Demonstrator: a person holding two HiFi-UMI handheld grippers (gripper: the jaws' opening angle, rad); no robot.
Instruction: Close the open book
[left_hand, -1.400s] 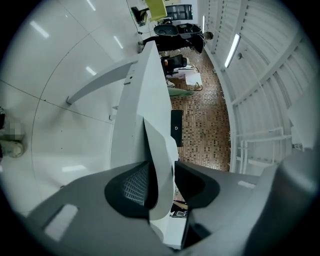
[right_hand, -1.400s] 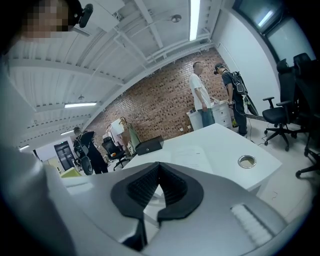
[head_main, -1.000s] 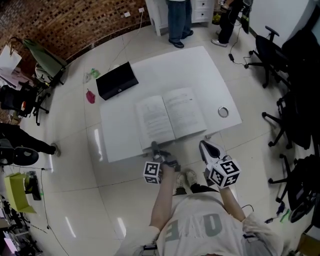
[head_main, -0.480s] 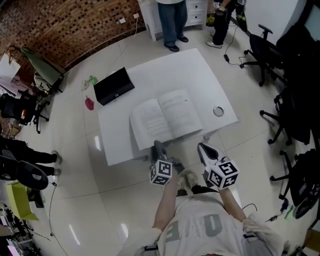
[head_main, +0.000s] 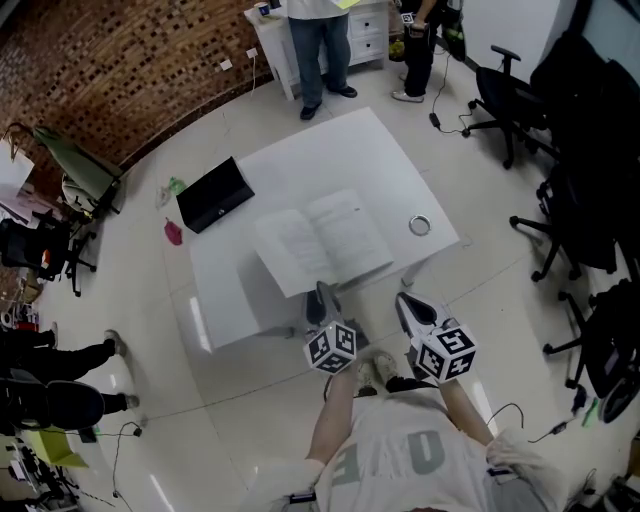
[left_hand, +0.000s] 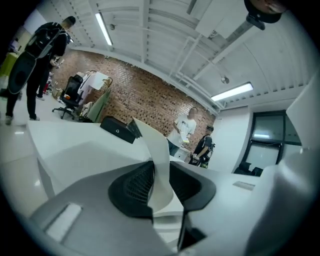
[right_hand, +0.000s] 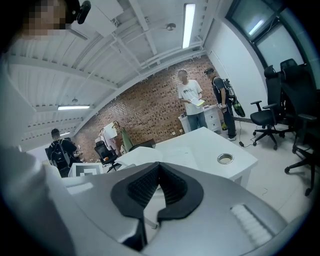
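Observation:
The open book (head_main: 335, 235) lies on the white table (head_main: 330, 150) near its front edge. Its left half is lifted off the table and casts a shadow. My left gripper (head_main: 322, 297) is at the book's lower left corner. In the left gripper view its jaws are closing, and the pale raised leaf (left_hand: 159, 145) stands upright and pinched between the dark pads of the left gripper (left_hand: 160, 167). My right gripper (head_main: 405, 303) hovers just off the table's front edge, to the right of the book. The pads of the right gripper (right_hand: 159, 167) meet at the tips with nothing between them.
A black case (head_main: 213, 194) sits at the table's left back corner and a metal ring (head_main: 419, 226) near its right edge. Two people (head_main: 318, 40) stand beyond the table. Office chairs (head_main: 500, 90) crowd the right side, and more people and chairs stand at the left.
The left gripper has risen and rolled, and the book's left half has come up with it. The right gripper has shifted a little along the table's front edge.

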